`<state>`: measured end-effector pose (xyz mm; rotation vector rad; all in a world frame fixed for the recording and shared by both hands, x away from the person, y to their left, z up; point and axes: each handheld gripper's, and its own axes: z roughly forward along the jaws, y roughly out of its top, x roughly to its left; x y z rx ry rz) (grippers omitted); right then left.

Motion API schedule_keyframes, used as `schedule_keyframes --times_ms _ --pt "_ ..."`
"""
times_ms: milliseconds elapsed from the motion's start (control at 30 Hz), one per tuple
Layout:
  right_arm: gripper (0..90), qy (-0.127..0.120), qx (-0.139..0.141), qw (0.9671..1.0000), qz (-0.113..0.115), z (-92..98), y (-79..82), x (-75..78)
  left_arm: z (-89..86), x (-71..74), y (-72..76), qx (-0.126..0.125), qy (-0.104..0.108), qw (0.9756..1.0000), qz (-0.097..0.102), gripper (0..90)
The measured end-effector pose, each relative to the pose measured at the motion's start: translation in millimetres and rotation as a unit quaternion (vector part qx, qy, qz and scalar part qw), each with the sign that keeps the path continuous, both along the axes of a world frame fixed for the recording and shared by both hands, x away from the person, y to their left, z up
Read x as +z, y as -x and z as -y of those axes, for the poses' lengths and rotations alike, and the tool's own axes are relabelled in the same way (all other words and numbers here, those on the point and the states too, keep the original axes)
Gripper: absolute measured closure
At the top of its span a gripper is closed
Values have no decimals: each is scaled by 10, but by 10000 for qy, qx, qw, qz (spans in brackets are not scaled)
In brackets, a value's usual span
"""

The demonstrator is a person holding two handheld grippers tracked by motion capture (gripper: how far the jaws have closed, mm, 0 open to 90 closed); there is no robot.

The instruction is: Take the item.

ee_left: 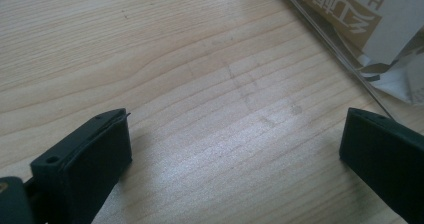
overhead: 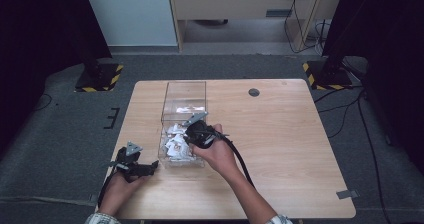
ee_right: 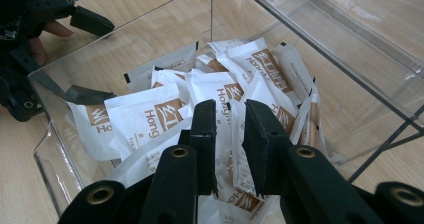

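My right hand-held gripper [ee_right: 230, 134] is clenched on a sachet [ee_right: 236, 156] in the clear box [ee_right: 350, 49]; my left hand-held gripper [ee_left: 235, 149] sits released over the desk [ee_left: 200, 74].

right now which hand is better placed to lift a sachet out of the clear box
Right. The right gripper is inside the clear box, its jaws nearly closed around a white sachet. The left gripper rests on the table outside the box, jaws wide apart.

Clear box [overhead: 184, 96] walls hem sachets [ee_right: 150, 114]; open top passable.
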<state>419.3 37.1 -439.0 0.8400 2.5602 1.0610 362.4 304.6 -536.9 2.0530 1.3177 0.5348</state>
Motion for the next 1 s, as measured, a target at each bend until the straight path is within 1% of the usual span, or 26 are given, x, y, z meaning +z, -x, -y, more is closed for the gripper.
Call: schedule_keyframes --times_ms 300,700,800,1000 --pt "767 50 -13 10000 10 0 -16 -42 0 0 0 -1 -1 10000 -1 0" --pt "794 96 -50 9999 -41 -6 -17 -82 0 0 0 0 0 10000 0 0" --pt "815 102 -62 9999 -32 -5 -19 -84 0 0 0 -1 0 10000 0 0" --pt "893 98 -26 9999 -43 -5 -21 -87 0 0 0 0 1 10000 0 0"
